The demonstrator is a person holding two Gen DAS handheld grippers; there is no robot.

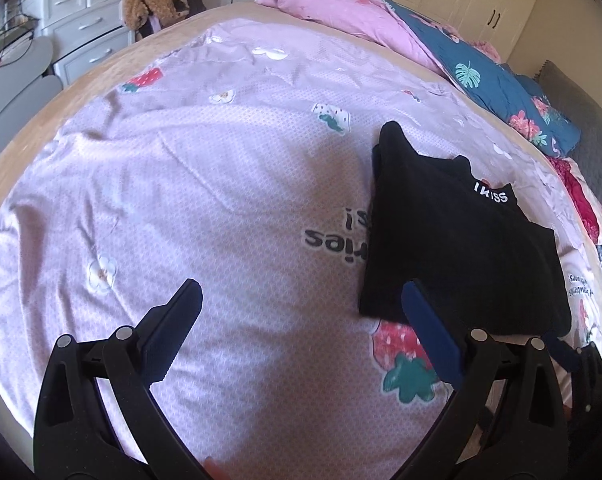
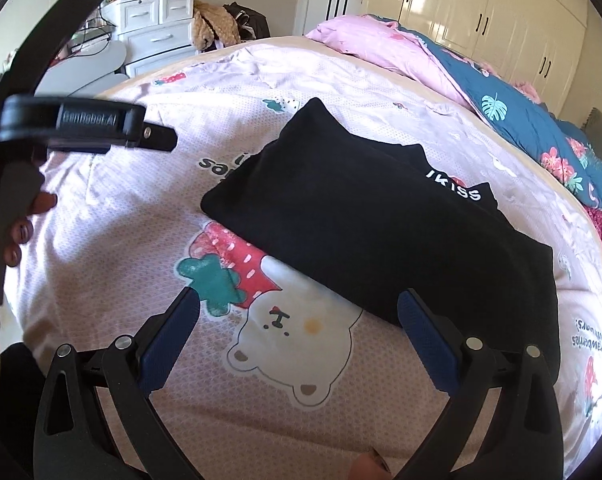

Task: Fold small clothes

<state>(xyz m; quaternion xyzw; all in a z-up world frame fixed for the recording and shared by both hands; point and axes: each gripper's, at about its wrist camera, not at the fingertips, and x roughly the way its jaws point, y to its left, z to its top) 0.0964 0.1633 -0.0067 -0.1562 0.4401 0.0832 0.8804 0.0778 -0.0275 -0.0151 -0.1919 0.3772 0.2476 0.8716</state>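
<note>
Right wrist view, black garment [image 2: 365, 232] folded (lettering partly hidden); both grippers' jaws apart

Home bedroom: bed [image 1: 221, 184] spread with strawberry-and-bear print sheet, pink quilt [image 1: 341, 12] and teal floral bedding [image 1: 501, 88] heaped along its far edge, cream wardrobe doors [image 2: 481, 12] behind, white drawer unit [image 2: 157, 28] beyond the far-left corner.

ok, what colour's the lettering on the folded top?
White, on the black top; lettering shows best in the right wrist view.
</note>
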